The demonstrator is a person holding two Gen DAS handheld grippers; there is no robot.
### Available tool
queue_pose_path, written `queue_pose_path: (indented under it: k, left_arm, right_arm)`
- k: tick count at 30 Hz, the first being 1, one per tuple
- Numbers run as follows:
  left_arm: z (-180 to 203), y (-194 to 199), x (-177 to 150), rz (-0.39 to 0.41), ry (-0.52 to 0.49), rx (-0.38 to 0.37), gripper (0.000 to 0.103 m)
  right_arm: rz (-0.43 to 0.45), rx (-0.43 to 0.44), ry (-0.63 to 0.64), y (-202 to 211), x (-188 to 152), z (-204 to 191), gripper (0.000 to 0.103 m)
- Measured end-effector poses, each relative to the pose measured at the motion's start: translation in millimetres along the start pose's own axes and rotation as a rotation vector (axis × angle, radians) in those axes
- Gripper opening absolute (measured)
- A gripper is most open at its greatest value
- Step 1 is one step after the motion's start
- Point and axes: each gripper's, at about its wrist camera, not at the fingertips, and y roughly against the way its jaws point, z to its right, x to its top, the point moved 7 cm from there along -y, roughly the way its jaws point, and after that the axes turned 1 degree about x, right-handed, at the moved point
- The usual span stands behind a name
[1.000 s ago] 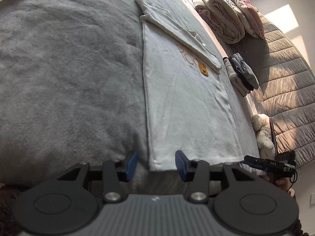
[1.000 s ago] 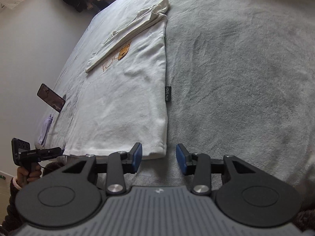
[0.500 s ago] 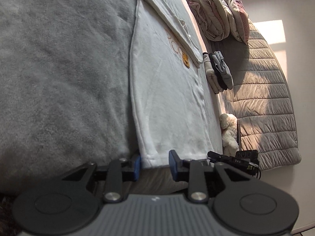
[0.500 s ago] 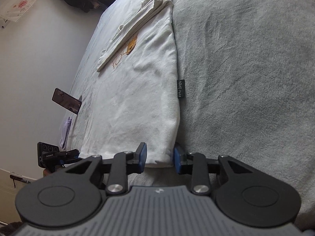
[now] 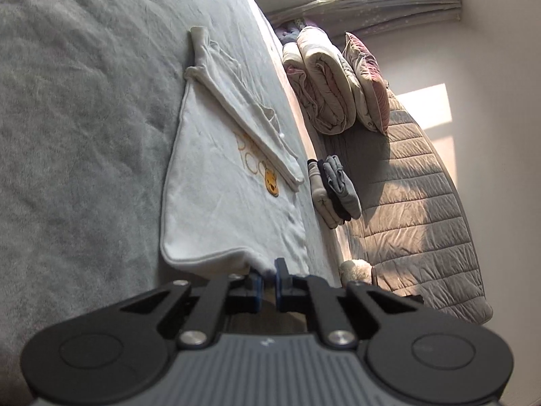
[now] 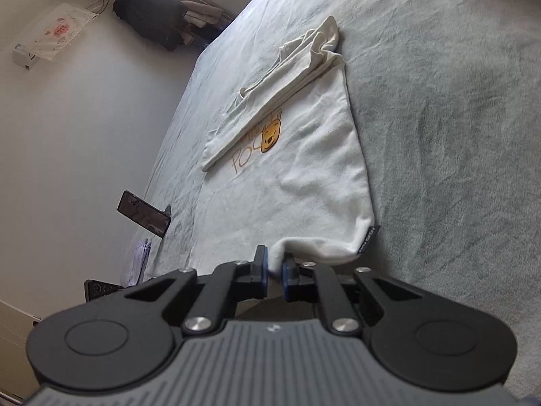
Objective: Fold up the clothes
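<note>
A white T-shirt [image 5: 223,196] with a yellow bear print lies on the grey bedspread [image 5: 74,135], its sleeves folded across the chest. My left gripper [image 5: 267,279] is shut on the shirt's bottom hem at one corner and holds it raised off the bed. In the right wrist view the same shirt [image 6: 297,176] shows, and my right gripper [image 6: 274,265] is shut on the hem at the other bottom corner, next to a black side label [image 6: 368,238]. The hem hangs lifted between the two grippers.
A stack of folded clothes [image 5: 333,193] and rolled duvets with a pillow [image 5: 334,91] lie along the bed's far side by a quilted headboard [image 5: 422,209]. A phone on a stand [image 6: 143,213] stands near the other side. Dark clothes [image 6: 152,17] hang by the wall.
Both grippers closed on the shirt's bottom hem corners and lifted them; the hem now curls up off the bedspread.
</note>
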Motion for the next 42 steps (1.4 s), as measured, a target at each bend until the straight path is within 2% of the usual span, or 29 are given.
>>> queue_pose_path:
  k: [3,9,13,17,23,27,29,30,31,32,33,37,42]
  left_arm:
    - [-2,-6,21,0.046,0.016,0.031,0.007]
    - [-1,-28,54,0.088,-0.009,0.151,0.006]
    - [-6,-41,69,0.124,-0.07,0.232,0.006]
    - [-22,-52,76,0.189,-0.103,0.239,0.006]
    - [-23,-63,83,0.16,-0.204,0.283,0.008]
    - [-21,-53,90,0.202,-0.204,0.26,0.017]
    - [-19,-49,93,0.245,-0.203,0.267,0.032]
    - [-18,-46,95,0.265,-0.211,0.271,0.032]
    - [-18,-43,97,0.283,-0.219,0.275,0.033]
    - [-17,-41,98,0.298,-0.227,0.286,0.037]
    - [-16,-40,99,0.311,-0.24,0.306,0.04]
    - [-18,-42,100,0.316,-0.295,0.382,0.04]
    - [-14,-51,96,0.307,-0.396,0.453,0.039]
  right_arm:
    - [0.042,-0.008,-0.004,-6,20,2,0.011]
    - [0.081,-0.068,-0.002,-28,52,12,0.011]
    - [0.092,-0.108,0.006,-45,63,21,0.011]
    - [0.109,-0.118,-0.025,-59,69,37,0.011]
    - [0.116,-0.073,-0.116,-66,74,55,0.011]
    - [0.128,-0.039,-0.143,-59,80,56,0.013]
    - [0.154,-0.02,-0.151,-54,84,55,0.017]
    - [0.169,-0.014,-0.148,-52,86,54,0.021]
    - [0.189,-0.018,-0.139,-49,89,54,0.025]
    - [0.213,-0.029,-0.125,-46,90,54,0.039]
    - [0.239,-0.042,-0.11,-43,92,53,0.04]
    - [0.281,-0.114,-0.01,-36,94,50,0.041]
    - [0.243,-0.254,0.218,-53,82,39,0.041]
